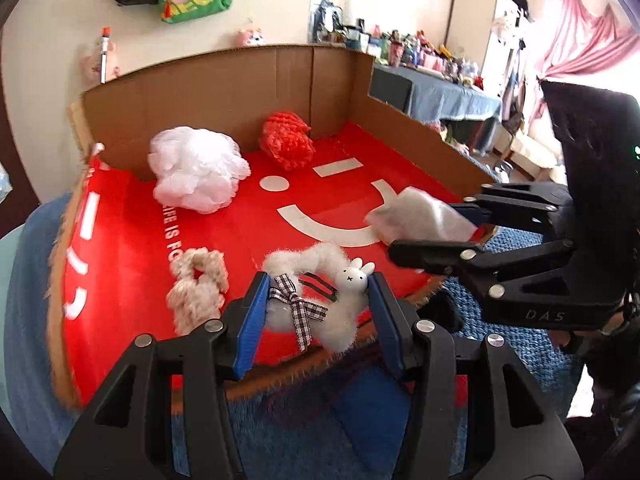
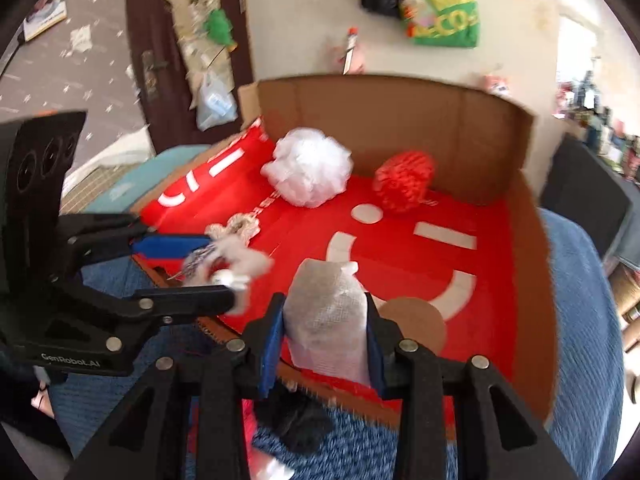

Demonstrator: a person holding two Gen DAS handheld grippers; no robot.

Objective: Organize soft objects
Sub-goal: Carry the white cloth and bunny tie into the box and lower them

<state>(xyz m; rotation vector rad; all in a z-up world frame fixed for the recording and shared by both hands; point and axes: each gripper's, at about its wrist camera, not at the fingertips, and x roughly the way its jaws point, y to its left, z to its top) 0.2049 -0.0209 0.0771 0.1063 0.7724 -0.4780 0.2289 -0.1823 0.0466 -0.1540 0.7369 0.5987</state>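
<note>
**Both claws loaded at the near edge of the red box**

The left gripper [image 1: 318, 304] reaches in low over the box's near rim, its blue-padded jaws pressed against either side of a fluffy white ring-shaped hair tie with a checked ribbon bow and a small white rabbit charm [image 1: 320, 296]. The tie is pinched between the pads, hanging just above the near lip of the box.

The right gripper [image 2: 326, 328] comes in from the near right corner, level and pointing toward the back wall. Its jaws are closed on a white non-woven fabric pouch [image 2: 326, 320], which stands upright between the pads; in the left wrist view the same pouch [image 1: 416, 218] sticks out sideways over the curved white smile mark.

Both sit over a shallow cardboard box with a red printed floor and plain brown walls [image 1: 224, 92]. Just beside the left claw, on the floor, lies a beige knotted rope piece [image 1: 198, 288]. Well apart, against the back wall, rest a white mesh bath puff [image 1: 198, 168] and a red crocheted ball [image 1: 286, 144].

The middle of the red floor is bare between these things. The back and right walls stand high; the near edge is low. A blue textured cloth [image 2: 580, 320] lies under the box.
</note>
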